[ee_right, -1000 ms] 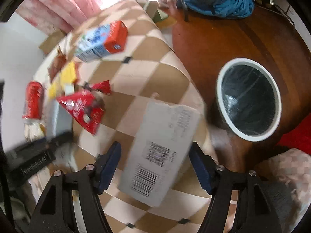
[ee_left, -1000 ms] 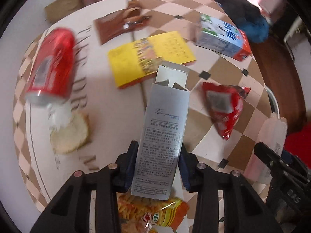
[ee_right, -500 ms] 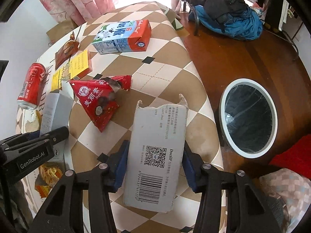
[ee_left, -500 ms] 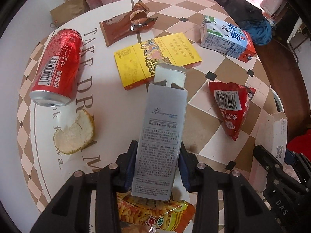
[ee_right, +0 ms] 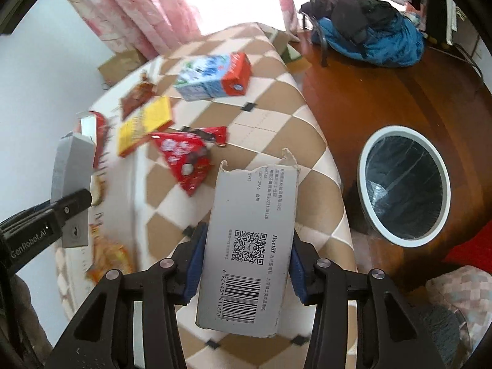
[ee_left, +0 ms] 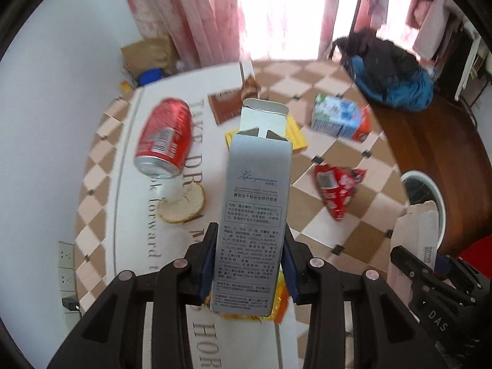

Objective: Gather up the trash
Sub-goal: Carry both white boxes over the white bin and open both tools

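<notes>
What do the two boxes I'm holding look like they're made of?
Silver box in the left hand-held gripper: thin paperboard, apparently metallic-coated; folded tuck flaps show white inside. White box in the right hand-held gripper: matte cardboard, likely uncoated; its top edge is raggedly torn.

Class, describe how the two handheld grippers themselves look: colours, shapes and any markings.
Both the left gripper and the right gripper are matte black, angular linkage frames with round silver rivets and blue pads on their fingers. White lettering marks their sides: "GenRobot.AI" on the left, "DAS" on the right. No cables or sleeves show.
</notes>
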Demonstrator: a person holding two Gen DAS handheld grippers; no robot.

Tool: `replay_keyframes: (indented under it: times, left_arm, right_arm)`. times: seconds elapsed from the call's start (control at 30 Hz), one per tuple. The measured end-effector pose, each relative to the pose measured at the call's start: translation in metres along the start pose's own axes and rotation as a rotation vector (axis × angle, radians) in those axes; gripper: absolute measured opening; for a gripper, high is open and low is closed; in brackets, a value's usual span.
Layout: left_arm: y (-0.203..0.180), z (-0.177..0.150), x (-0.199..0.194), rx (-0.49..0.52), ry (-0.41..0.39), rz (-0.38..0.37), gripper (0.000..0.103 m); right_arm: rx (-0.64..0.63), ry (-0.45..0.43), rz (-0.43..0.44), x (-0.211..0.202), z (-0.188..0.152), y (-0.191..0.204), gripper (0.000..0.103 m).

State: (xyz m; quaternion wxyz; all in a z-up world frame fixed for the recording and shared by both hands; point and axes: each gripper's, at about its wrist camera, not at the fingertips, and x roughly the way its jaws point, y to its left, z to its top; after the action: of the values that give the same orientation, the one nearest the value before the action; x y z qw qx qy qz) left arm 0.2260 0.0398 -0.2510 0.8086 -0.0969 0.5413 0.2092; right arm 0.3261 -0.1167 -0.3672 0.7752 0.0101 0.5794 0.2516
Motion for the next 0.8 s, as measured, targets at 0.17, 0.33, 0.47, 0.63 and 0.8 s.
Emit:
replay_keyframes:
  times: [0.17,0.33,0.47,0.63,0.8]
  left_arm:
    - [-0.017,0.004,-0.036,-0.010,-0.069,-0.031,0.034]
    - [-0.060,0.013,-0.068,0.024,-0.138,-0.108,0.034]
    - [-0.111,0.024,-0.078,0.076,-0.156,-0.187,0.034]
    - [-0.181,0.042,-0.048,0.124,-0.077,-0.314,0.034]
    - [-0.247,0.055,0.008,0.146,0.061,-0.425,0.034]
  right_arm:
    - [-0.006,-0.063,0.058,-0.047,-0.001,-0.012,0.049]
    - [0.006,-0.146,0.078,-0.103,0.006,-0.045,0.049]
    - [0.018,-0.199,0.050,-0.143,0.015,-0.091,0.049]
    - [0.046,-0.211,-0.058,-0.164,0.025,-0.170,0.049]
    - [0.104,-0.119,-0.112,-0.140,0.031,-0.252,0.049]
